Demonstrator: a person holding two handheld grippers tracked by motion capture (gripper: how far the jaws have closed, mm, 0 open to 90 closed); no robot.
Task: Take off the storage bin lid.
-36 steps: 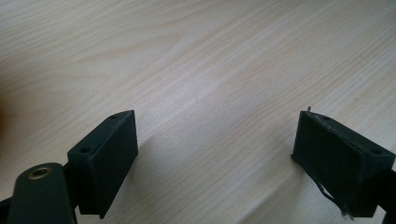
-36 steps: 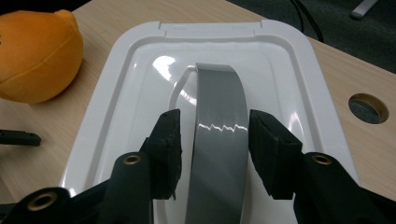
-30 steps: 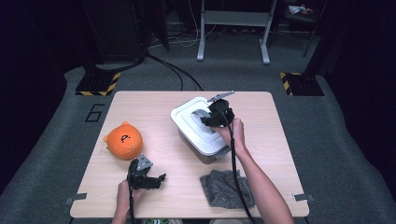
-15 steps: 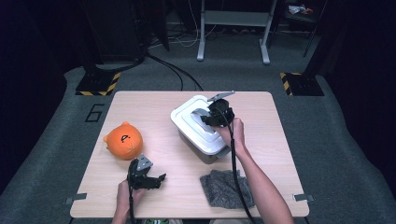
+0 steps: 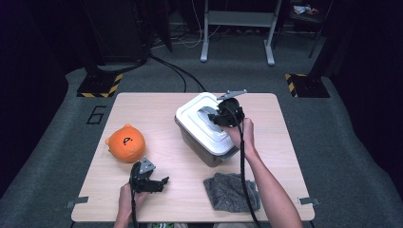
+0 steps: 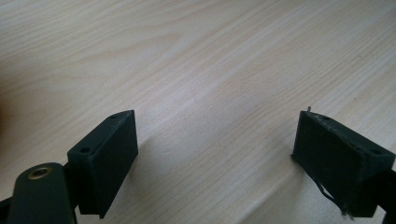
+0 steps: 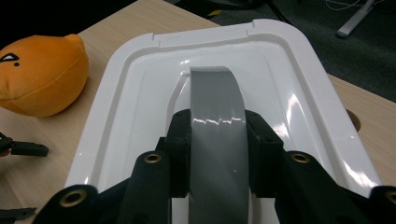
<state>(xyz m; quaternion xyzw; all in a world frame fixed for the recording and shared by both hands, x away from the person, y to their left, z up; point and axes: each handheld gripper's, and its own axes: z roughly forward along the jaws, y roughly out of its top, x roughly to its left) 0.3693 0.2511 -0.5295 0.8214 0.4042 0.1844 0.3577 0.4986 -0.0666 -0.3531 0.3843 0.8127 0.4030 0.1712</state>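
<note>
Up high, the camera showed the white box [image 5: 207, 129] sitting on the table [image 5: 157, 104], between the orange plush toy [image 5: 125, 142] and a grey cloth [image 5: 231, 191] near the front edge. The right gripper [image 5: 219, 115] sat on the box lid. Its own view made clear that its jaws had just been closing and were pinching the grey handle [image 7: 216, 135] from both sides. The left gripper [image 6: 215, 154] stood wide open over bare wood, holding nothing.
</note>
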